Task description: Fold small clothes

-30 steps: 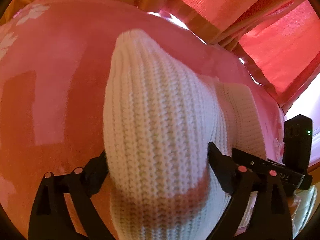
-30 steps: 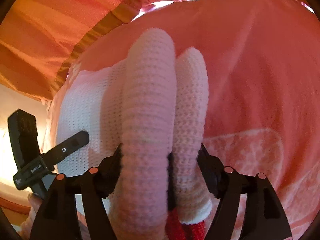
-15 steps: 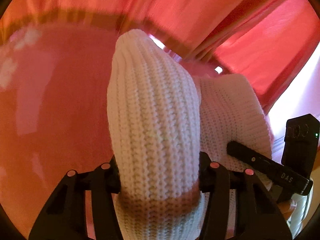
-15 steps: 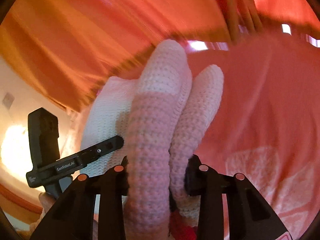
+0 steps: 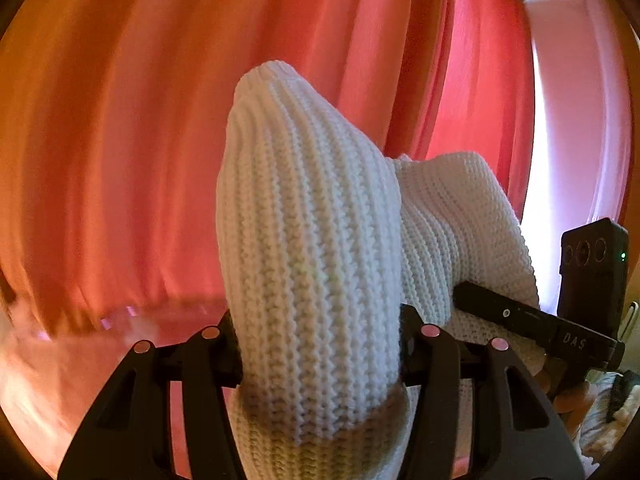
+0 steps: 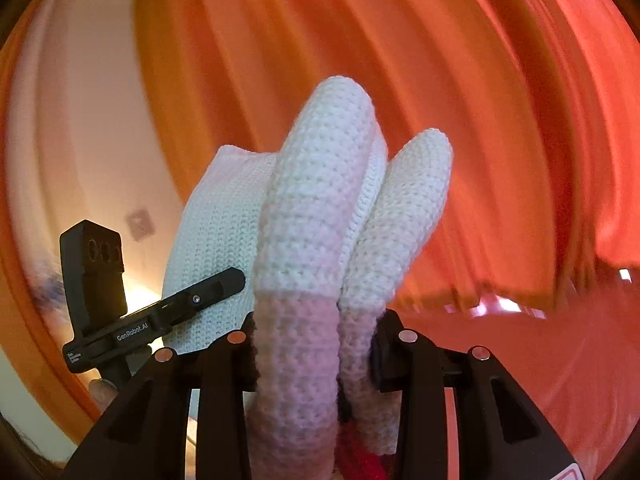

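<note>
I hold a white knitted garment [image 5: 308,240] in the air between both tongs, mid-fold. My left gripper [image 5: 320,344] is clamped on one bunched edge, my right gripper [image 6: 316,344] on two rolled folds. Both point up toward red curtains [image 5: 120,140]. Next, I judge, I must lower it flat onto the pink surface [image 6: 560,360].

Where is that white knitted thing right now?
The white knitted garment is held up between both grippers, in front of the red curtain: the left gripper pinches one bunched edge, the right gripper another.
</note>
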`<state>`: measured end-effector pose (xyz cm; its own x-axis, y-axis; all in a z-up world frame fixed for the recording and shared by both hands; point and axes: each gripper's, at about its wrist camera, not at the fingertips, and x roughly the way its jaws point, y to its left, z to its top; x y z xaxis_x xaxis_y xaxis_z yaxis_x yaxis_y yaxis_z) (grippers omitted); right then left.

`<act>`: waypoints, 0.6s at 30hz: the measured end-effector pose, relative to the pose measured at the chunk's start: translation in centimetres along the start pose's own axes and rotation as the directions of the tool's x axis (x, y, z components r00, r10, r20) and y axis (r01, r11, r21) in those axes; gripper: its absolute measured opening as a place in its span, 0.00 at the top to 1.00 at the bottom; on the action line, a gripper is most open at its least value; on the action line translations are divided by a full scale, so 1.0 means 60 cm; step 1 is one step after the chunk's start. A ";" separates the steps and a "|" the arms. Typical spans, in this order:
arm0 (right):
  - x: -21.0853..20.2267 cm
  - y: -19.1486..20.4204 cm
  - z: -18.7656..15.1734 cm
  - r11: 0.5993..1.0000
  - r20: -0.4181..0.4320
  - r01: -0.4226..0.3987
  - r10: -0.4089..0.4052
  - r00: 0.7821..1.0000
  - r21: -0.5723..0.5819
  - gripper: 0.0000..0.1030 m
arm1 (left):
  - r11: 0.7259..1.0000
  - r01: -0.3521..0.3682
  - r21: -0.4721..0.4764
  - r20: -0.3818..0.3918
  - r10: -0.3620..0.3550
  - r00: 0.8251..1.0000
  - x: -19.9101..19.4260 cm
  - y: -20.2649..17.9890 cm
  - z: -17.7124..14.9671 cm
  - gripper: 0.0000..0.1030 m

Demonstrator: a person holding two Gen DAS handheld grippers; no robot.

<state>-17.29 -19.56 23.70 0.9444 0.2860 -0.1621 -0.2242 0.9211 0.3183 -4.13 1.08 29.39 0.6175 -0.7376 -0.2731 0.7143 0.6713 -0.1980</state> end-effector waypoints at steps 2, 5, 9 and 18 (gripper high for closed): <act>0.008 0.037 0.018 0.999 0.030 -0.019 0.020 0.999 -0.027 0.67 | 0.999 -0.026 0.031 0.056 0.024 0.998 -0.035 0.005 0.023 0.50; 0.027 0.056 0.028 0.999 0.042 -0.040 0.041 0.998 -0.034 0.67 | 0.998 -0.050 0.042 0.090 0.047 0.995 -0.047 0.023 0.037 0.48; 0.105 0.024 0.014 0.998 -0.012 -0.054 0.054 0.998 0.020 0.66 | 0.997 -0.075 -0.009 0.065 0.076 0.995 -0.003 0.084 0.010 0.47; 0.426 -0.166 -0.265 0.974 -0.448 0.085 0.018 0.894 0.209 0.64 | 0.948 -0.256 -0.191 -0.313 0.189 0.931 0.259 0.308 -0.253 0.47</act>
<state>5.25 -17.22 1.52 0.7322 0.3910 -0.5577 -0.0880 0.8663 0.4918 13.66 3.16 7.20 0.6068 -0.5371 -0.5860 0.4556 0.8391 -0.2972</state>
